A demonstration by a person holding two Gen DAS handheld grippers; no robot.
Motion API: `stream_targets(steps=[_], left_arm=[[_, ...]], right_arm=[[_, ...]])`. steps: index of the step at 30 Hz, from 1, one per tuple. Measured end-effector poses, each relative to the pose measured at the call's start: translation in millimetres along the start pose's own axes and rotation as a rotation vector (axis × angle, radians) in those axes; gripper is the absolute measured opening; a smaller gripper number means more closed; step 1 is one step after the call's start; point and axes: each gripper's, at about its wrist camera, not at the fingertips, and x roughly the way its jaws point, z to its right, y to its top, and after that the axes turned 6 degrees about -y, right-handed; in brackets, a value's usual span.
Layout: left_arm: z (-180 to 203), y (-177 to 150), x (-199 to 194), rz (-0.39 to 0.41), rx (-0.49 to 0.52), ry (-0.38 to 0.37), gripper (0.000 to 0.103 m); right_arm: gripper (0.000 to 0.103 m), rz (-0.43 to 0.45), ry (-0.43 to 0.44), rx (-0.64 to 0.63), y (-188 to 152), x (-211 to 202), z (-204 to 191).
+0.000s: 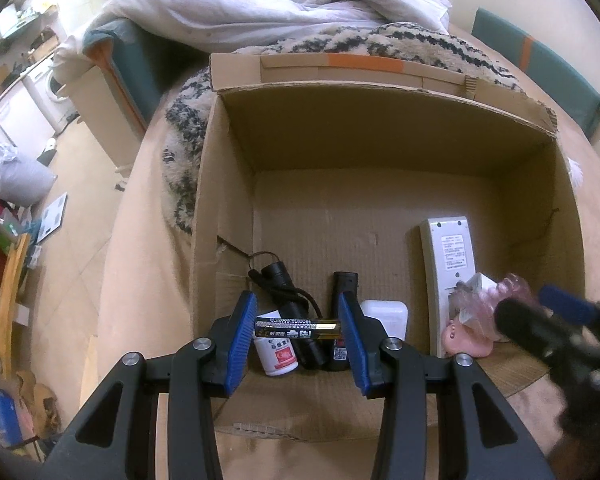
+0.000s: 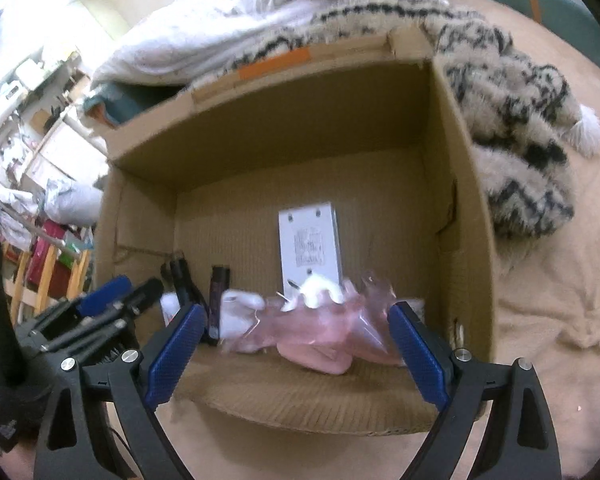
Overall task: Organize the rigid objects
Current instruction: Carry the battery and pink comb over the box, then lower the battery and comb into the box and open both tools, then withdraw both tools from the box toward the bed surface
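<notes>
Left gripper [image 1: 299,326] pinching a black-and-gold battery [image 1: 298,326] crosswise between blue pads, hovering over the cardboard box [image 1: 380,140] on the bed. Right gripper [image 2: 294,344] spreading wide, gripping nothing, above a pink plastic bag [image 2: 316,328] lying inside beside a white remote [image 2: 309,242].

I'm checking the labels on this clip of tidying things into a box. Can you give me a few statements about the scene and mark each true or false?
1. The left gripper holds a battery crosswise between its pads. True.
2. The cardboard box is empty. False: it holds a white remote, a black flashlight, a small white bottle and more.
3. The right gripper is clamped on the remote. False: its jaws stand open, gripping nothing.
4. A pink plastic bag lies near the box's front. True.
</notes>
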Motion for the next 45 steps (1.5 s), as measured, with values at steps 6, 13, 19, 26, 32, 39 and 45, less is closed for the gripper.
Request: stream_targets(steps=[6, 13, 19, 26, 32, 39, 45], left_arm=[[3.3, 0.1, -3.6, 0.005, 0.01, -0.023, 0.063], [5.1, 1.8, -8.1, 0.02, 0.012, -0.021, 0.068], [-0.3, 2.7, -7.4, 0.011, -0.013, -0.027, 0.068], [-2.5, 2.0, -10.3, 0.011, -0.027, -0.036, 0.068], [-4.9, -2.7, -19.7, 0.022, -0.03, -0.051, 0.068], [-11.4, -12.0, -38.0, 0.039, -0.035, -0.06, 0.068], [-14.4, -27.6, -48.4, 0.025, -0.056, -0.069, 0.068]], right_arm=[[0.099, -0.011, 0.036, 0.032, 1.1, 0.0, 2.1], [0.103, 0.035, 0.041, 0.005, 2.0, -9.2, -4.5], [0.103, -0.023, 0.093, 0.046, 1.0, -0.6, 1.6], [0.103, 0.011, 0.152, 0.157, 4.8, -9.9, 20.1], [0.103, 0.037, 0.108, 0.115, 5.1, -18.4, 13.5], [0.103, 0.044, 0.08, 0.138, -7.4, -30.7, 22.8], [0.103, 0.065, 0.043, 0.15, -19.9, -48.6, 29.6]])
